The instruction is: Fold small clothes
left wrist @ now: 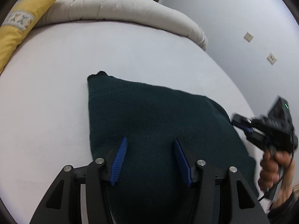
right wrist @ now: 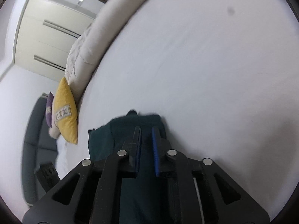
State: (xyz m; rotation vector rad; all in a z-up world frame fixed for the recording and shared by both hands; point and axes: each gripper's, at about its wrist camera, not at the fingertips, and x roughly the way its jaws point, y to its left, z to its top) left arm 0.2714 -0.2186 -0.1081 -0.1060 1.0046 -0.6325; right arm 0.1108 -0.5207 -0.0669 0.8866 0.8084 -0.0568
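A dark green knitted garment [left wrist: 149, 112] lies folded on the white bed sheet [left wrist: 56, 74], with one corner pointing to the far side. My left gripper [left wrist: 150, 142] hovers over its near part, open, the blue pads wide apart and nothing pinched between them. A hand holds my right gripper [left wrist: 242, 121] at the garment's right edge in the left wrist view. In the right wrist view the right gripper [right wrist: 146, 130] shows a narrow gap between its pads. The garment [right wrist: 104, 138] lies beneath and beyond them, and no cloth is visibly pinched.
A rolled beige duvet [left wrist: 121, 7] runs along the bed's far side, with a yellow pillow [left wrist: 20, 24] beside it. Wall sockets [left wrist: 248, 36] sit on the wall to the right. A wardrobe [right wrist: 46, 33] and a grey sofa [right wrist: 31, 149] stand beyond the bed.
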